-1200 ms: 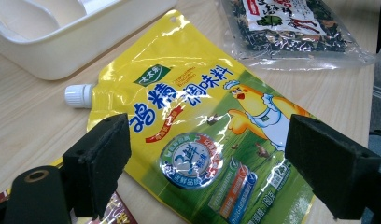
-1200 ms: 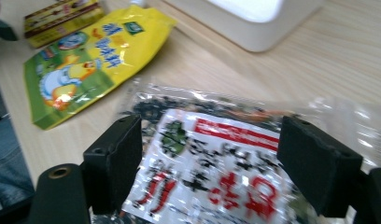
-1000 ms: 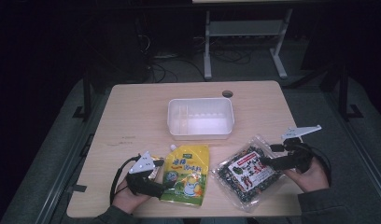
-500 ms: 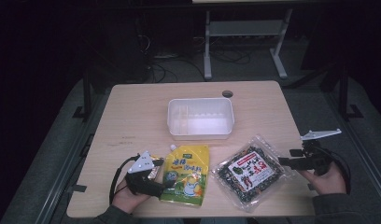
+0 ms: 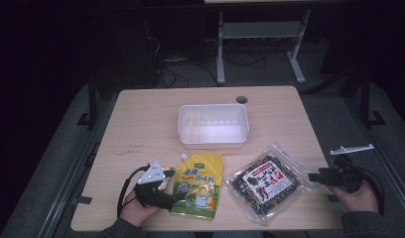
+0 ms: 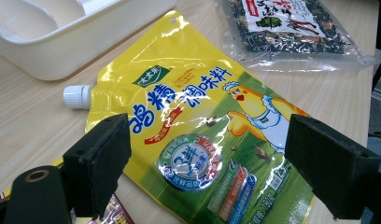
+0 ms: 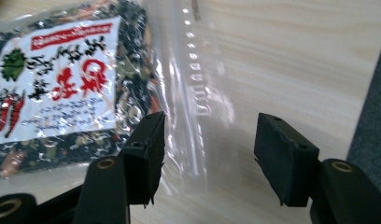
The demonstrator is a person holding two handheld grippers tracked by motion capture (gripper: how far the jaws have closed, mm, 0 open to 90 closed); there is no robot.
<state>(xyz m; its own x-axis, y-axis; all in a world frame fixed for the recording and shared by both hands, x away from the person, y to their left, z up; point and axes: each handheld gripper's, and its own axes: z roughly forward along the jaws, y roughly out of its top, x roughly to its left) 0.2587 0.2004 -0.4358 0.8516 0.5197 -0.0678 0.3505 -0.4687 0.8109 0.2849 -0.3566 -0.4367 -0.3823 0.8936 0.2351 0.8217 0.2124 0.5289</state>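
Right gripper hangs at the clear edge of the dark spice bag, jaws just been narrowing but nothing pinched, left gripper open over the yellow pouch; next is probably nudging in and clamping the bag's edge.

A white plastic tray sits mid-table toward twelve o'clock on the wooden table; a dark cable hole lies at its one o'clock.

A dim lab or test room set up for recording tabletop handling
A bare light-wood table with a cable hole stands on grey carpet; behind it, loose cables trail across the floor by a white metal desk frame, the surroundings dark and unfurnished like a workspace rather than a home
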